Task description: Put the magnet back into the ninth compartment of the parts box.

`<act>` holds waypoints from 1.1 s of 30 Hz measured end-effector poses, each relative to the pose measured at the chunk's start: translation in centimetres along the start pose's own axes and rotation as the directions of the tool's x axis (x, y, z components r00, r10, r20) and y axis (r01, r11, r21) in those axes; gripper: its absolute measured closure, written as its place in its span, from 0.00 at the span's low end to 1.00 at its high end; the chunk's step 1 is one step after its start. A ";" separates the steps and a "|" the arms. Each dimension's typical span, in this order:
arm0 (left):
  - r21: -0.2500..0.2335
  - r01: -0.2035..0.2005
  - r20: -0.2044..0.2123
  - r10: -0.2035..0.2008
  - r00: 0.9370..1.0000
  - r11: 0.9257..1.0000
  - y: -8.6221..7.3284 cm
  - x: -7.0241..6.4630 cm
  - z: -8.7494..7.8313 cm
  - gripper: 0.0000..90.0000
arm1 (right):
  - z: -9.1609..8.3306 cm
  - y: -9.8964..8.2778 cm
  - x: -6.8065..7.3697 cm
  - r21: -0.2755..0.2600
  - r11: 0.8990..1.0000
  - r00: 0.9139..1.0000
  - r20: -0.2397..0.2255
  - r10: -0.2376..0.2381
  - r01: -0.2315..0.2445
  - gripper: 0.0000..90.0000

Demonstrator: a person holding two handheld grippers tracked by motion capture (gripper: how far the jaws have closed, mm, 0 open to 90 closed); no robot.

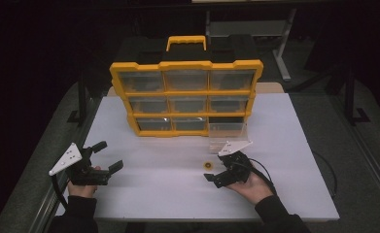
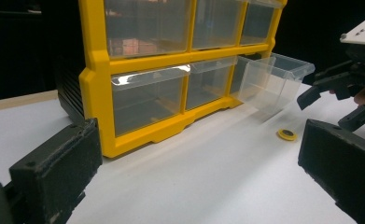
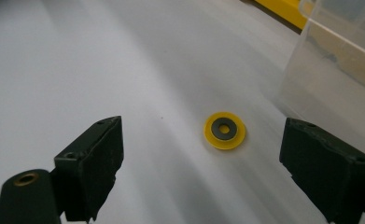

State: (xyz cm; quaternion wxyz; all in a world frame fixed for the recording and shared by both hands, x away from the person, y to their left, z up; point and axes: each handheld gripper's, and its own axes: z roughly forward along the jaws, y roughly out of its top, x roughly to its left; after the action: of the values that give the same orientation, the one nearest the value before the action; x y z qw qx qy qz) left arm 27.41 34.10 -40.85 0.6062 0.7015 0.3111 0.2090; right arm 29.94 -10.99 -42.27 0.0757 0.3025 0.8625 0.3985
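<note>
Yellow disc [image 3: 224,130] (dark ring at its centre) lies flat on the white table [image 1: 178,194], just ahead of my right gripper [image 1: 215,172], between its spread, empty jaws. My left gripper [image 1: 109,156] hovers well apart, jaws wide. A clear drawer [image 2: 273,81] sits pulled out of the yellow organiser [image 1: 185,97].

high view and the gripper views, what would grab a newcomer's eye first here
The yellow plastic organiser with clear drawers stands at the back of the white table; its bottom-right clear drawer is pulled out. In front lies a small yellow disc with a dark centre, just ahead of the open right gripper.
</note>
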 end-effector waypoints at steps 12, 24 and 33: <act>-0.001 -0.002 0.003 0.002 1.000 1.000 0.0 0.0 0.0 0.00 | 1.6 0.1 0.1 0.047 0.999 1.000 0.008 0.006 -0.006 0.17; 0.002 -0.006 0.019 0.006 1.000 1.000 0.0 -0.1 0.2 0.00 | 2.6 0.1 0.2 0.075 0.997 1.000 0.016 0.026 -0.027 0.26; 0.001 -0.007 0.022 0.007 1.000 1.000 0.0 -0.1 0.2 0.00 | 3.1 0.1 0.0 0.083 0.995 0.997 0.069 0.043 -0.049 0.33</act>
State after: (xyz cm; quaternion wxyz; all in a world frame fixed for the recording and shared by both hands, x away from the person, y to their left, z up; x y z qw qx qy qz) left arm 27.46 33.84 -40.92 0.6083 0.7052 0.3022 0.2033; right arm 31.16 -8.93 -44.30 0.0827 0.3385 0.8683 0.3530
